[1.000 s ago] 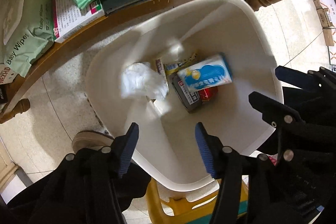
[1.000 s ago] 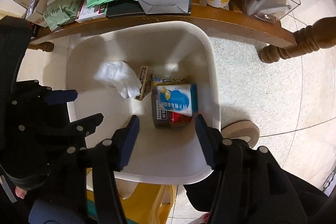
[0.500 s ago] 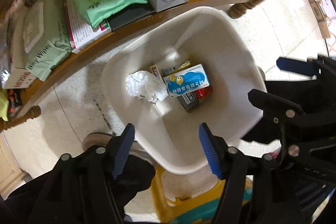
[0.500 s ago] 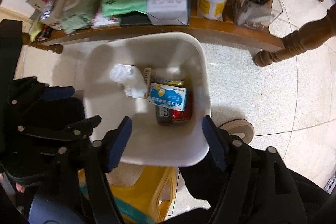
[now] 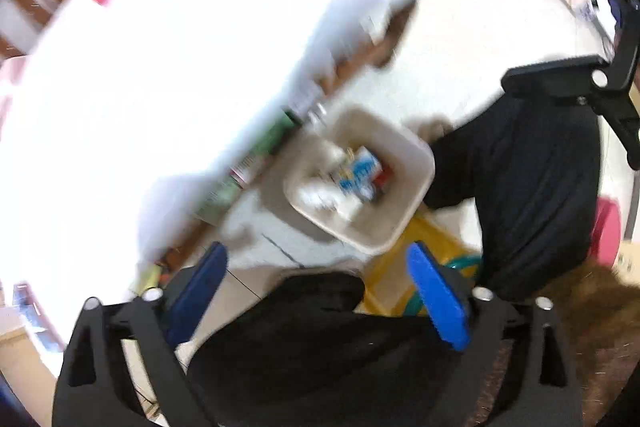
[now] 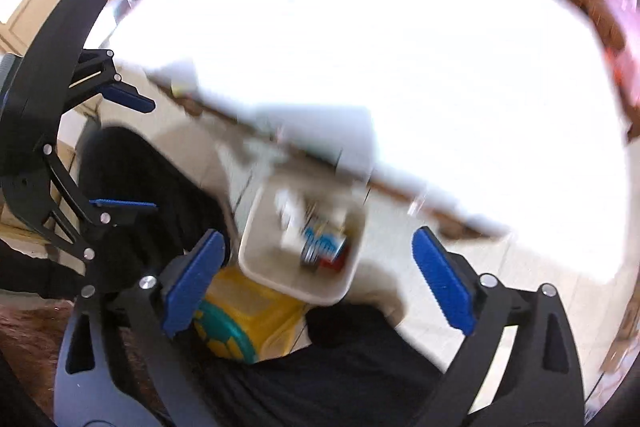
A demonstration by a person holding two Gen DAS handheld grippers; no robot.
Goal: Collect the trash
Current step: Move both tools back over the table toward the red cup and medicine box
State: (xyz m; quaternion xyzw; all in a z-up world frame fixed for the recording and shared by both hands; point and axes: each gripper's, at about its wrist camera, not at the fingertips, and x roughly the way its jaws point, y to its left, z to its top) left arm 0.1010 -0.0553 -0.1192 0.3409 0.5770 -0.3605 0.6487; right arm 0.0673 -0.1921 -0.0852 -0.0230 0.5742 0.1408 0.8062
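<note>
Both the left gripper [image 5: 316,295] and right gripper [image 6: 316,277] have just spread their jaws, empty, above the bin [image 5: 416,155]. Drop looks finished; next, find more trash on the blown-out surface.

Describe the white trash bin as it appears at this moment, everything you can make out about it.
The white trash bin is an open-topped, roughly square tub with rounded corners, plastic by its look. It stands upright on the pale tiled floor, close beside a wooden table edge, with a yellow stool right next to it. Inside lie a blue-and-white carton, something red, and crumpled white paper; motion blur hides finer detail. Neither gripper touches it, and a person's dark-clothed legs flank it.
</note>
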